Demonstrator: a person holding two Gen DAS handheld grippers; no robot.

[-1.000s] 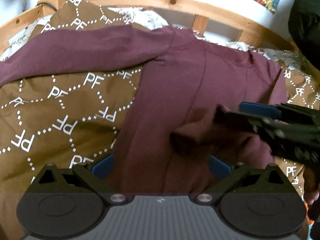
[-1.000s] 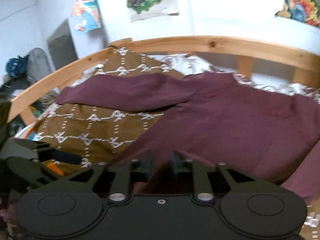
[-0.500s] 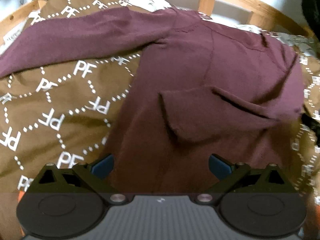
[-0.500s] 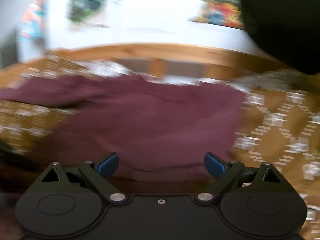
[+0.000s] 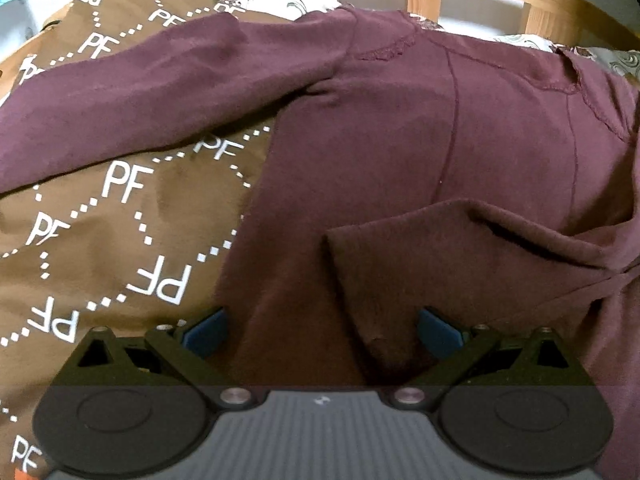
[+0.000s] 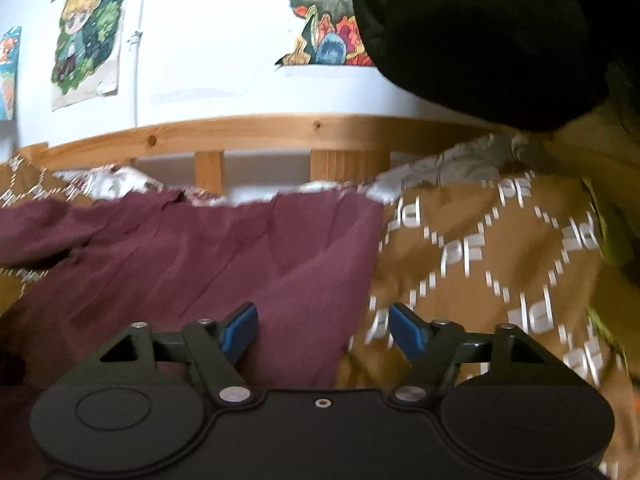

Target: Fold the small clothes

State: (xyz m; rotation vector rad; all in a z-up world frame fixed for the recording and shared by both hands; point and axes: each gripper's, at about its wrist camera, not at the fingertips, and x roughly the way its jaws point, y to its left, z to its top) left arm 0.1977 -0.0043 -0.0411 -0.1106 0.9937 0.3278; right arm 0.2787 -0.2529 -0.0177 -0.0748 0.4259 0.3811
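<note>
While the maroon shirt (image 5: 400, 152) is lying spread on the brown patterned bedspread (image 5: 120, 208), one sleeve folded across its body, I am holding the left gripper (image 5: 320, 328) wide apart over it; the right gripper (image 6: 322, 328) is closing its jaws on nothing, above the shirt's edge.

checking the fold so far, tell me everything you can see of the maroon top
The maroon top is soft knit cloth with stitched seams, lying spread on the brown patterned blanket by the wooden rail. One sleeve stretches out flat; the other sleeve is folded across the body. No gripper holds it.
</note>
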